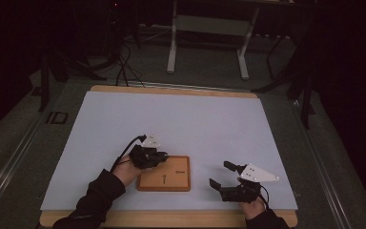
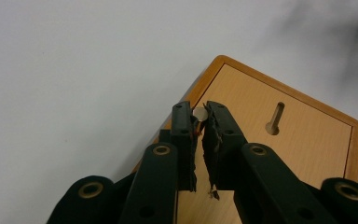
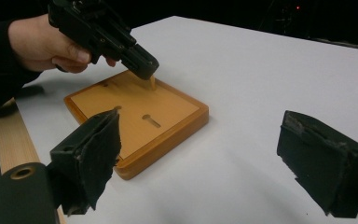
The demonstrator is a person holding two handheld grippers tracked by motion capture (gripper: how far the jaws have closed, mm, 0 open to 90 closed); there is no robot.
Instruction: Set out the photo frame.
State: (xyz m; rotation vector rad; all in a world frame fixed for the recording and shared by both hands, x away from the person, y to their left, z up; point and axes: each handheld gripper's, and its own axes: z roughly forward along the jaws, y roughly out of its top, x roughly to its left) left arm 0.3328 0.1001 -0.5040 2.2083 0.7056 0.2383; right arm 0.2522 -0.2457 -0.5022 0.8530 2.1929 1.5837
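A flat wooden board (image 1: 171,181) with a raised rim lies on the white table top near its front edge. Keyhole-shaped slots (image 2: 274,119) are cut into its face. My left gripper (image 1: 164,156) hangs over the board's left far corner, pointing down, shut on a small pale wooden peg (image 2: 199,112). In the right gripper view the peg (image 3: 152,82) sticks out below the left gripper's (image 3: 145,71) tips, its lower end at the board (image 3: 121,100). My right gripper (image 1: 219,173) rests to the right of the board, jaws wide open and holding nothing.
The white sheet (image 1: 171,119) covers a wooden table whose bare front edge (image 1: 171,218) runs along the bottom. Beyond the table stand a pale metal frame (image 1: 207,28) and dark stands with cables on the floor.
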